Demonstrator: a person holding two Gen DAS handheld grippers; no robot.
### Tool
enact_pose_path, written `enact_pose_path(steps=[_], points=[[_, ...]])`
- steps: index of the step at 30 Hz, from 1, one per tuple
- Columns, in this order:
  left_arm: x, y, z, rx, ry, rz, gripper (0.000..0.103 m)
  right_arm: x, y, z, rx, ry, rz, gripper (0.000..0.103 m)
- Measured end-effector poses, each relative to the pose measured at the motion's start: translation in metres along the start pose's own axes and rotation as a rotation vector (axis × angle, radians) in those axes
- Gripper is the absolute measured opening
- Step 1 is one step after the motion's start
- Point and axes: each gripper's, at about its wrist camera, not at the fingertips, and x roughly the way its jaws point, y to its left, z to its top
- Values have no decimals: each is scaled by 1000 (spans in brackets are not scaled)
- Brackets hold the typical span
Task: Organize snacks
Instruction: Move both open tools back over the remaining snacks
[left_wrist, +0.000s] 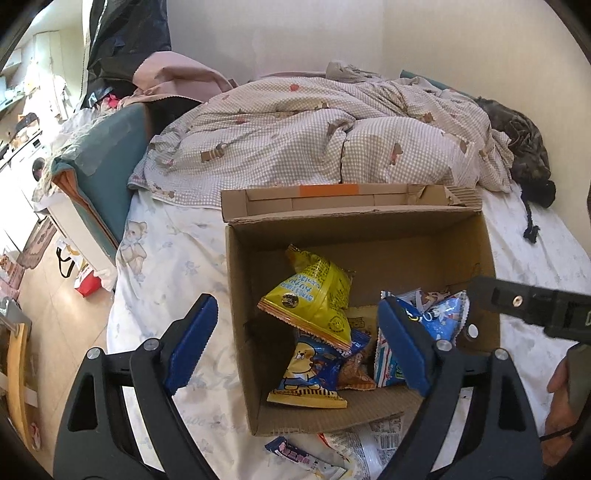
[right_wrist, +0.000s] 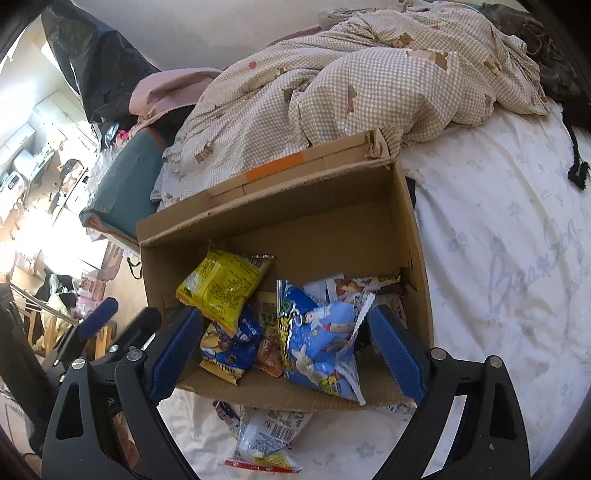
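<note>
Both hand-held grippers, left (left_wrist: 295, 343) and right (right_wrist: 286, 350), gape empty over the box's (right_wrist: 419, 266) near edge; far half bare.

A lived-in home bedroom is indicated. A bed (left_wrist: 177, 258) with a bear-printed sheet is seen, and a rumpled checked duvet (left_wrist: 314, 136) is heaped at its far end. Clothing (left_wrist: 173, 79) is piled beside the bed. Through a doorway at the left, a washing machine (left_wrist: 33, 162) and household clutter are observed on a wooden floor (left_wrist: 55, 317).
</note>
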Motion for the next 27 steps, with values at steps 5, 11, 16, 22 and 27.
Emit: enact_pose_path(steps=[5, 11, 16, 22, 27], points=[[-19, 6, -4, -18, -10, -19, 86, -15, 11, -9, -36, -10, 22, 94], [-43, 14, -15, -19, -20, -21, 86, -31, 13, -31, -32, -1, 9, 94], [-51, 26, -32, -94, 36, -31, 86, -38, 11, -52, -34, 7, -26, 94], [-58, 30, -56, -129, 99, -46, 86, -45, -1, -74, 10, 33, -80, 94], [-63, 30, -73, -125, 126, -42, 86, -50, -8, -87, 39, 54, -67, 94]])
